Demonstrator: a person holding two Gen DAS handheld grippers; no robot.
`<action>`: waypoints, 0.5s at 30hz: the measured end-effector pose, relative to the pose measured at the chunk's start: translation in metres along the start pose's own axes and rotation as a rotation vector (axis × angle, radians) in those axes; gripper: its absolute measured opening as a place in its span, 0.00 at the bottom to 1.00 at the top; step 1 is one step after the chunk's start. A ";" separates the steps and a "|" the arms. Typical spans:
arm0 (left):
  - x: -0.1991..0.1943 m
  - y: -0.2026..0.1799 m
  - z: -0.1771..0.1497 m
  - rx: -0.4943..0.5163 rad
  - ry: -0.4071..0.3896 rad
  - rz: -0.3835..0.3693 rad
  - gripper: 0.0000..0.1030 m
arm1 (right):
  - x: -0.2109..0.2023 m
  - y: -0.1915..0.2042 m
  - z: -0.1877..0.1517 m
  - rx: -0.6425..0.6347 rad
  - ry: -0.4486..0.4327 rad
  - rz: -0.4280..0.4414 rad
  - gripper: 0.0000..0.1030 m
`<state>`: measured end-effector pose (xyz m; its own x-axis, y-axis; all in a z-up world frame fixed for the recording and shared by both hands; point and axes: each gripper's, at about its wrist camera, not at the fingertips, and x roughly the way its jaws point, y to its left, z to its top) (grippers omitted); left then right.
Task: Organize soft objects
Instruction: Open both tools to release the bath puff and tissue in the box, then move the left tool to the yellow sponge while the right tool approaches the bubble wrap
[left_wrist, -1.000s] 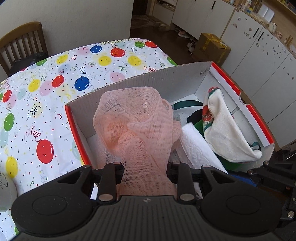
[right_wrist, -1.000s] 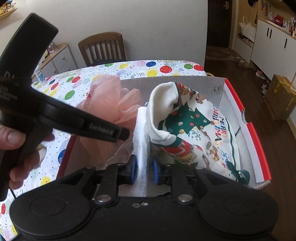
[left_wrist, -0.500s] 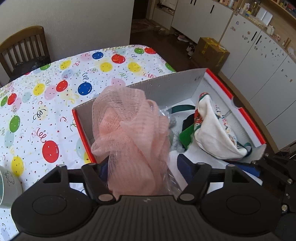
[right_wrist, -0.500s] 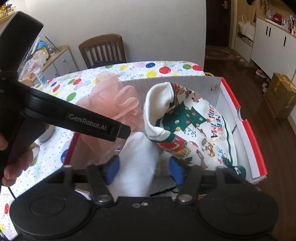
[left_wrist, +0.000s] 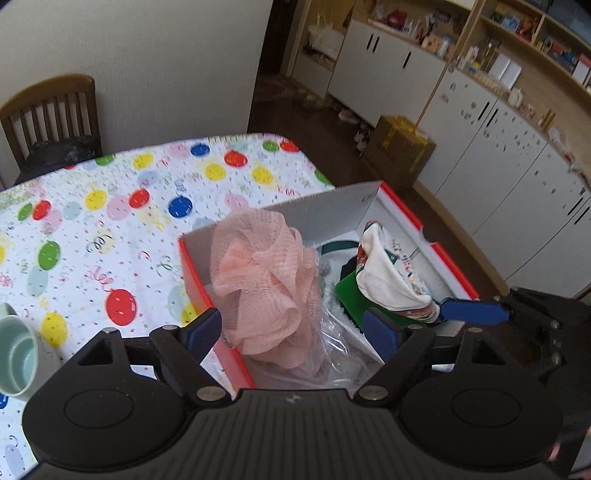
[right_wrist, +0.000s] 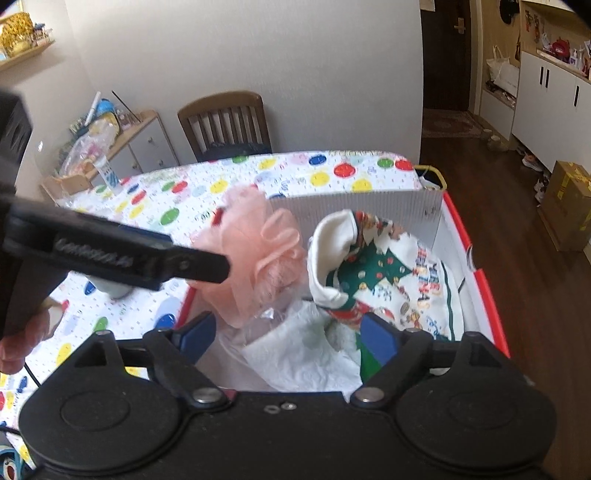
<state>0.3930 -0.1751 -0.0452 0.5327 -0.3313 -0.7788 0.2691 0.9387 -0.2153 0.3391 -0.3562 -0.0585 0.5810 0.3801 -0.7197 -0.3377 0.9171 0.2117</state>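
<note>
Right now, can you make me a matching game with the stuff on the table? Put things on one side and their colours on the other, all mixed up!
Things:
1. puff
2. cup
3. towel
4. box rim

Colours:
A. white
B. red
C. pink
D. pale green

Pairs: 1-C, 2-D, 3-A, 4-B
</note>
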 end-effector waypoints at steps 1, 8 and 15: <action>-0.008 0.002 -0.002 -0.001 -0.017 0.006 0.82 | -0.004 0.000 0.002 0.002 -0.006 0.008 0.84; -0.066 0.016 -0.019 0.011 -0.148 0.070 0.82 | -0.031 0.012 0.018 0.010 -0.065 0.070 0.93; -0.116 0.042 -0.044 -0.001 -0.239 0.119 0.82 | -0.041 0.054 0.032 -0.045 -0.099 0.145 0.98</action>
<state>0.3074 -0.0928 0.0097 0.7348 -0.2310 -0.6378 0.1920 0.9726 -0.1311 0.3209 -0.3184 0.0041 0.5932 0.5200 -0.6146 -0.4545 0.8464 0.2774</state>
